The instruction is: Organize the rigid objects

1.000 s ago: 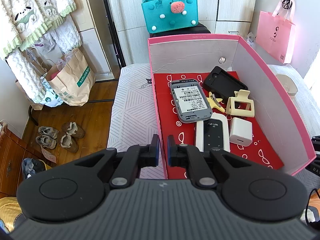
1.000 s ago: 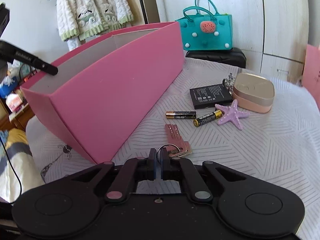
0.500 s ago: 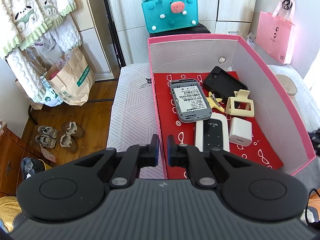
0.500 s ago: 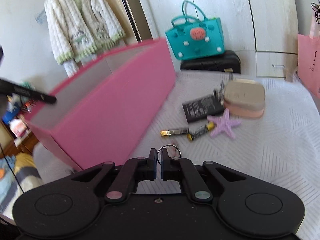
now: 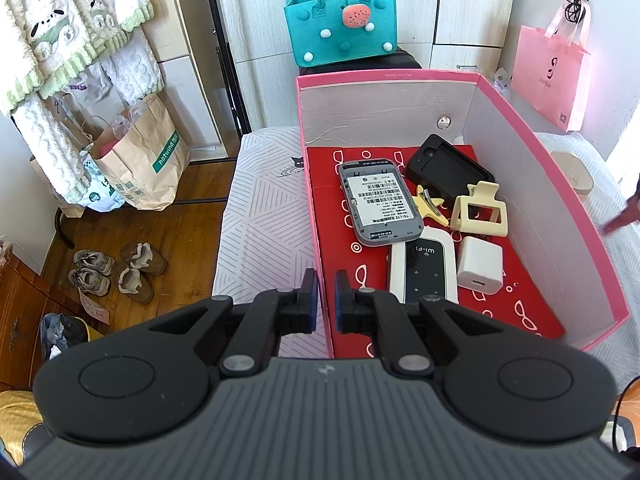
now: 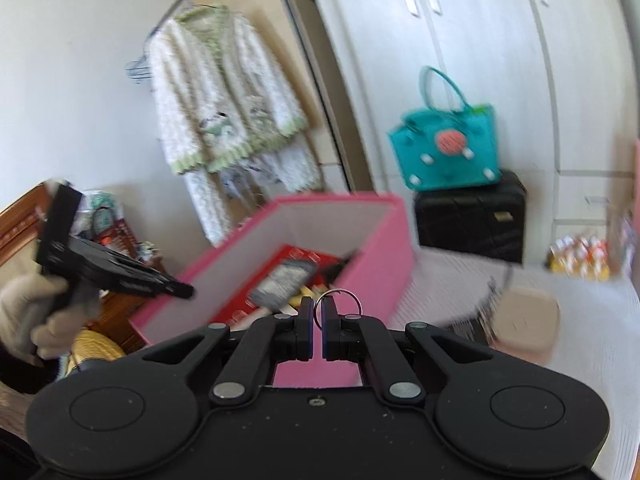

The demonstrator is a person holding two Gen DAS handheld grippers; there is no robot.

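Open pink cardboard box on white line-patterned bedcover; teal felt bag behind box, wood floor left of box. Left gripper clamped on box's wall; right gripper pinching metal key ring.

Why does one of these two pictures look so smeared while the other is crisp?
Right wrist view: motion blur smears the pink box and teal bag; only the right gripper and its key ring stay sharp. Left wrist view: crisp, evenly daylit, edges bowed by the fisheye.
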